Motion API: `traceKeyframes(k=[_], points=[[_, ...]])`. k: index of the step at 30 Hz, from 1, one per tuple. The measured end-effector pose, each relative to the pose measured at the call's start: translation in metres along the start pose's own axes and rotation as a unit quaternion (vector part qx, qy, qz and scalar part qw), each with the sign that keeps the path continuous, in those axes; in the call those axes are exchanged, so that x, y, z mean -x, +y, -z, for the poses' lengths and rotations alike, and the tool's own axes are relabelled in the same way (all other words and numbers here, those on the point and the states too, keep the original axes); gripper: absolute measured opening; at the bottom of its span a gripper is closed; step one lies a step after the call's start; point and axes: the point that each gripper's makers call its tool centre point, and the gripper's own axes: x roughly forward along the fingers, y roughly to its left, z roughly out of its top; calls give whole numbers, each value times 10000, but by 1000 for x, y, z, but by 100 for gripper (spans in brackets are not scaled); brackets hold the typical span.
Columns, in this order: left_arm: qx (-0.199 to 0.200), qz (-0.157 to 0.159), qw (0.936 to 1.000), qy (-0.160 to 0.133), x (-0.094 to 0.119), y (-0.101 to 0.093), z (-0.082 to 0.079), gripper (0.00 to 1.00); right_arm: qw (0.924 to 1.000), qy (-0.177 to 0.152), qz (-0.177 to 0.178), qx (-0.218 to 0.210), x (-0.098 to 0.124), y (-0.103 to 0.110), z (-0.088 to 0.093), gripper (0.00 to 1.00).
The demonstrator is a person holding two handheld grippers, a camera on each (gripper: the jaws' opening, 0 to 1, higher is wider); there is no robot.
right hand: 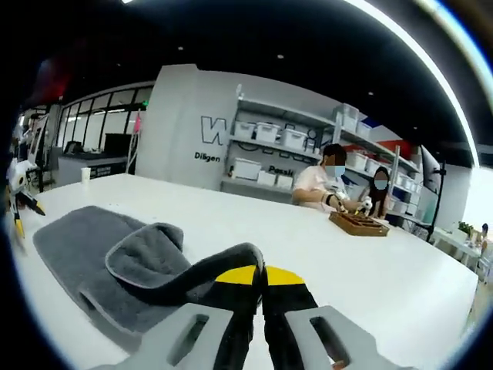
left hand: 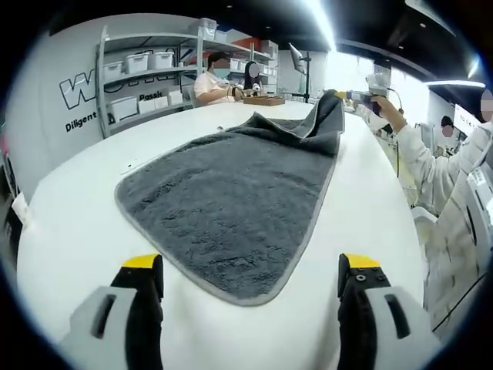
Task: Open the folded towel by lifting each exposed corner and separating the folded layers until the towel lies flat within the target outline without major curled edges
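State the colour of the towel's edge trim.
Light grey trim on the dark grey towel, clearest in left gripper view.

A grey towel (left hand: pixel 231 200) with a paler hem lies mostly spread on the white desk, its far corner lifted and folded over.

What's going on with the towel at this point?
A person is unfolding a grey towel on a white table with two hand-held grippers. The right gripper is shut on the towel's far corner, lifting it off the table. The left gripper hangs open near the towel's near edge. Most of the towel already lies flat.
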Motion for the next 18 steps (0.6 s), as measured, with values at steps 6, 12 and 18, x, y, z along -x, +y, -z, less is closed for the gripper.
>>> traceKeyframes(k=[6,12,18], points=[[-1,11,10000,21,-1,-2,2,92,9996,250,79,-71,-6,-9,24,0],[20,-11,10000,51,0,-1,3,92,9982,564,175,-136,-11,-19,50,0],[14,-13,10000,48,0,-1,3,92,9951,939,253,-190,-16,-28,81,0]])
